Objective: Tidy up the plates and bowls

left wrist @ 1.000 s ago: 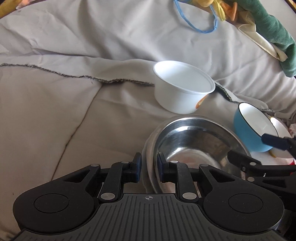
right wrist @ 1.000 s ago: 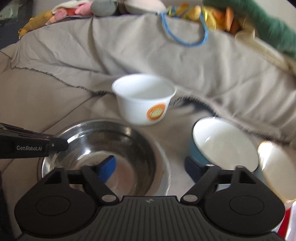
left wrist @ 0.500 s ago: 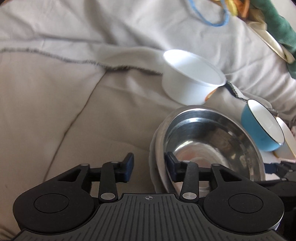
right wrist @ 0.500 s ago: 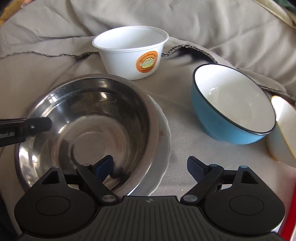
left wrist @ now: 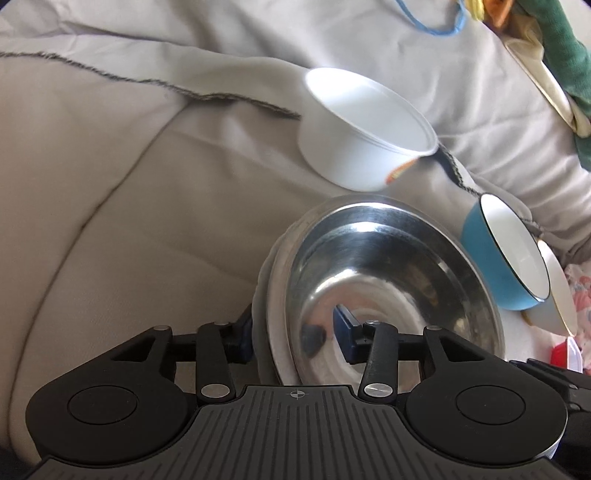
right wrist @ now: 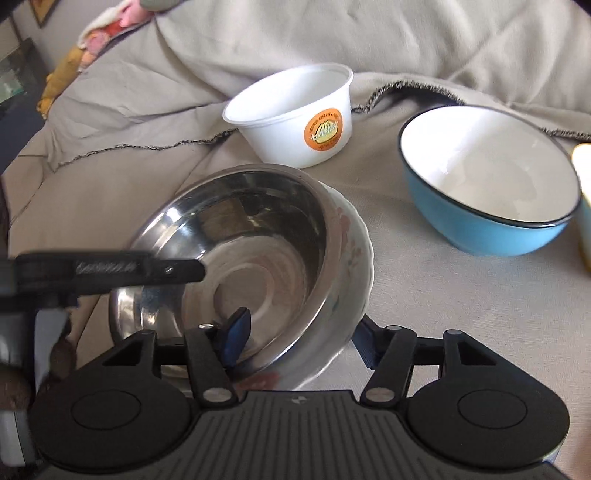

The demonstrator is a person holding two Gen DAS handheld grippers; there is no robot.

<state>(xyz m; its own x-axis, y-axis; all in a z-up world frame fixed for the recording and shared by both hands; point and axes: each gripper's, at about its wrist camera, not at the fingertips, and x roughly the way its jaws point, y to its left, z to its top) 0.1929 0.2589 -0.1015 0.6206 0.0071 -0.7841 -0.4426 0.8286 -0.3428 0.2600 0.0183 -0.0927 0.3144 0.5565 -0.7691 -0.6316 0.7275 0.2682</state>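
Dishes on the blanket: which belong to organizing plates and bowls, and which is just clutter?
Job: steel bowl, floral dish beneath it, blue bowl, white tub, cream dish.

Clutter: green cloth, blue cord, soft toys.

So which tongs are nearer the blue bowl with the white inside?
Right. The right tongs straddle the steel bowl's rim on the side facing the blue bowl; the left tongs straddle its far rim.
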